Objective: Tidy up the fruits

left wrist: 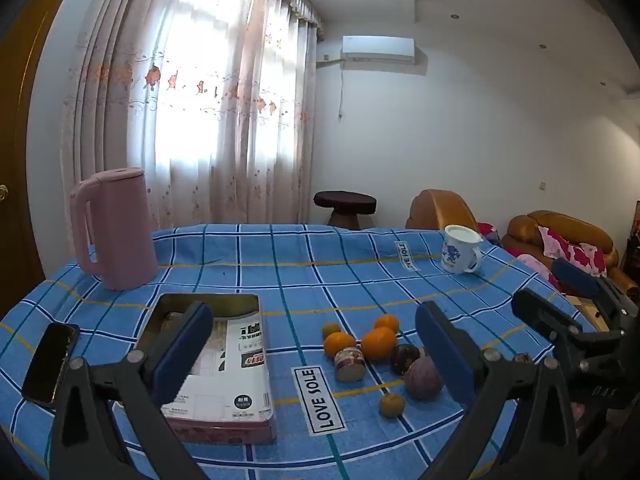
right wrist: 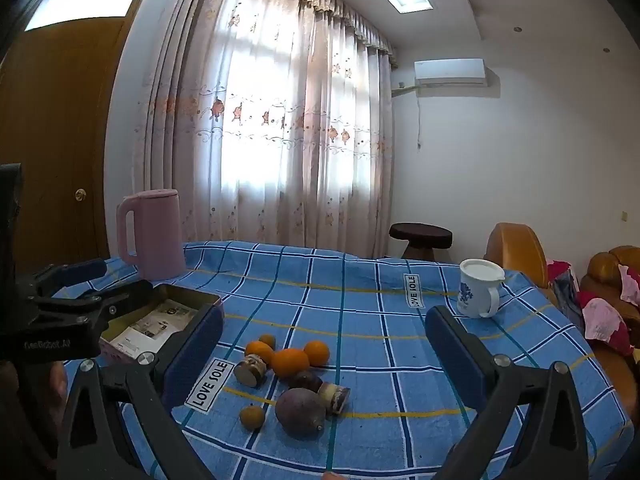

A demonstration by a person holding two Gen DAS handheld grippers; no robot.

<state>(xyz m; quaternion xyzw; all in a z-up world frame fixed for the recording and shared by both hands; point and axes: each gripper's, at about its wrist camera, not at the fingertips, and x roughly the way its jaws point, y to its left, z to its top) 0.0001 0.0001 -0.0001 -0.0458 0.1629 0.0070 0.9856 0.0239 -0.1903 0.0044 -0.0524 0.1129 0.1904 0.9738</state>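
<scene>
Both the left gripper (left wrist: 320, 352) and the right gripper (right wrist: 324, 348) hang above the blue checked tablecloth (left wrist: 280, 264) with their jaws spread wide and nothing between the pads. The fruits (right wrist: 290, 362), three oranges, two small yellowish ones and two dark purple ones, lie clustered on the cloth with two small jars, just right of an open metal tin (left wrist: 244, 304). A pink kettle (left wrist: 116, 228) and a white mug (left wrist: 460, 250) stand farther back.

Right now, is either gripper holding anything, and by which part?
Nothing is held: the left gripper and right gripper are both open above the table.
</scene>
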